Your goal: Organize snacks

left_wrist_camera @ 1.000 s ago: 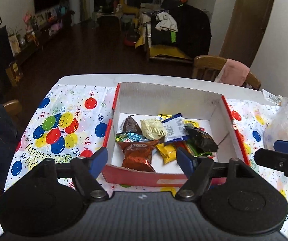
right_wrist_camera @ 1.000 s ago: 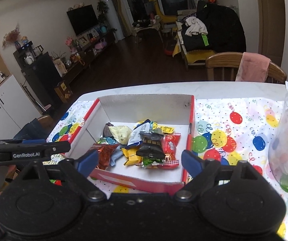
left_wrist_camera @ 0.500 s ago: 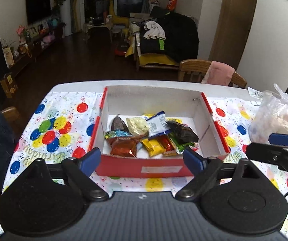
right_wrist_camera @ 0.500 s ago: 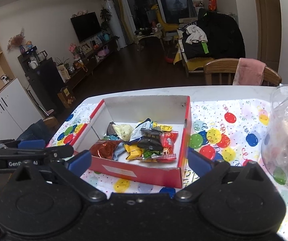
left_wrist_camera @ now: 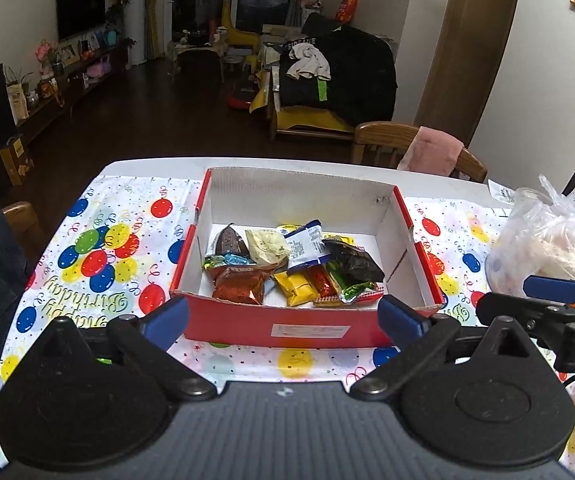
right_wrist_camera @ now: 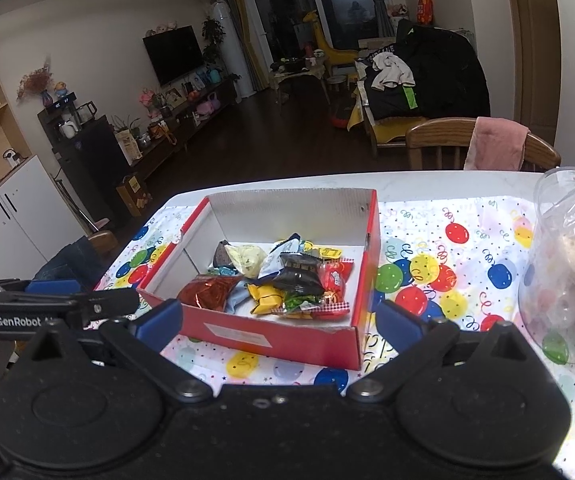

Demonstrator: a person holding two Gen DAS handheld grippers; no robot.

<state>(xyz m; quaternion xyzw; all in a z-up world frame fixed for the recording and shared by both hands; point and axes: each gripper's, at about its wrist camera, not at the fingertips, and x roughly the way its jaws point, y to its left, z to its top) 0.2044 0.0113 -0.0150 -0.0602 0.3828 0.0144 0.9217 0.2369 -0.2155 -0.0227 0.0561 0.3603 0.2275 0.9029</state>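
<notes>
One red cardboard box [left_wrist_camera: 283,326] is seen on one balloon-print tablecloth [left_wrist_camera: 99,248]. About ten wrapped snacks [left_wrist_camera: 291,262] are counted inside it, though overlaps make the count uncertain. One clear plastic bag [left_wrist_camera: 547,236] and two grippers are visible. Two wooden chairs [left_wrist_camera: 383,140] are counted.

Pulled back from the red cardboard box [left_wrist_camera: 283,326] of wrapped snacks [left_wrist_camera: 293,266]: left gripper [left_wrist_camera: 283,316], jaws opening wider, nothing between; right gripper [right_wrist_camera: 279,322] also widened, backed off.
</notes>
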